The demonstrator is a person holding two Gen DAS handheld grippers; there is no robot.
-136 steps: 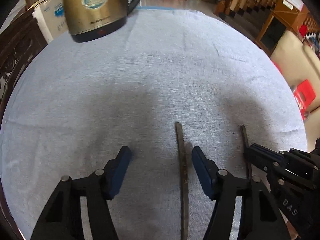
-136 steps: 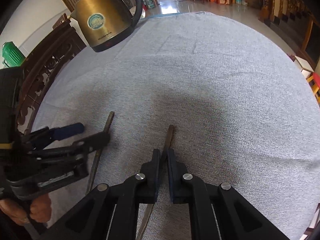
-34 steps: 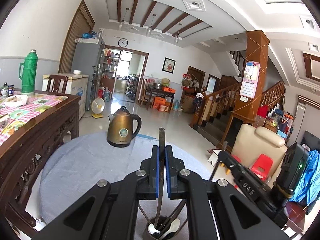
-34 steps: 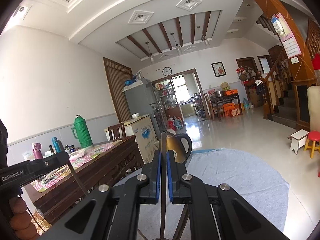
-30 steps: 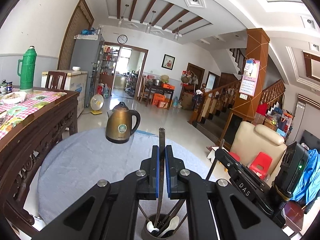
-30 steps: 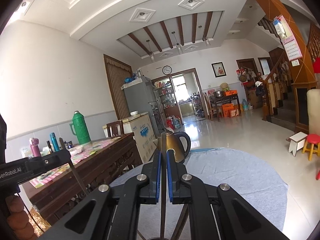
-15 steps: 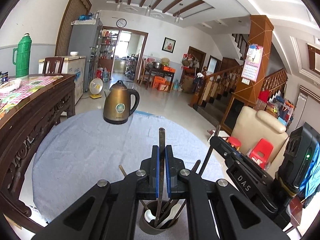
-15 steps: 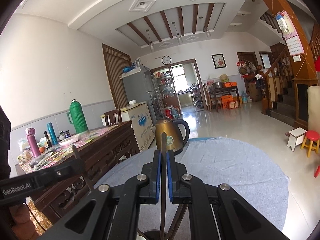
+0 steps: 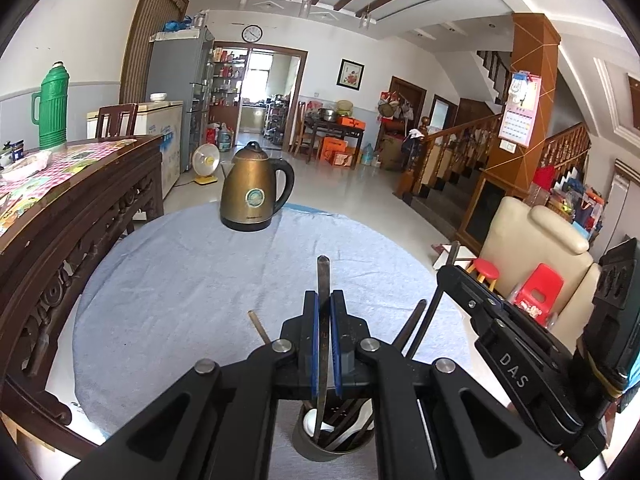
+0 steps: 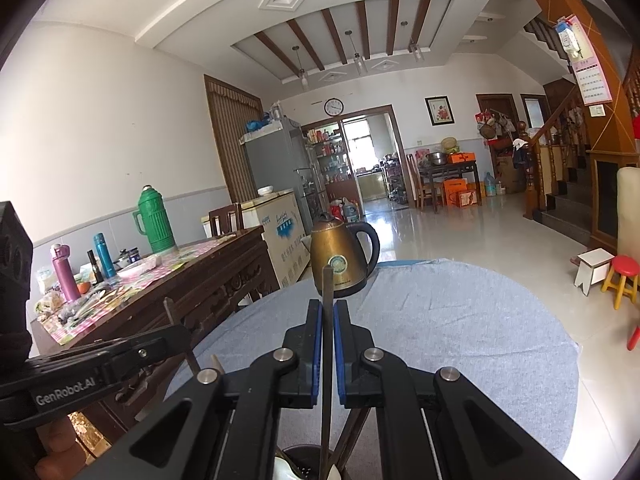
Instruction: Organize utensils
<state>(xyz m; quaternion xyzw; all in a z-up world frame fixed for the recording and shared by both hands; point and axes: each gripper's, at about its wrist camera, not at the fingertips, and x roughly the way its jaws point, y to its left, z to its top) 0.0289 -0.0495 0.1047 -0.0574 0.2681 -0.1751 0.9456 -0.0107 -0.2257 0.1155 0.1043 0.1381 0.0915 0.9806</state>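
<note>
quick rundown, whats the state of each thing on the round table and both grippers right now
left gripper: shut on a dark chopstick, upright, lower end in the holder
right gripper: shut on a second chopstick, upright over the holder
utensil holder: standing upright, holding white spoons and more sticks
kettle: upright, lid closed, at the far edge
table cloth: spread flat

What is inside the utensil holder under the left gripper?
The utensil holder holds a white spoon and several dark sticks. The stick clamped in the left gripper dips inside. The gripper's frame hides the rest.
</note>
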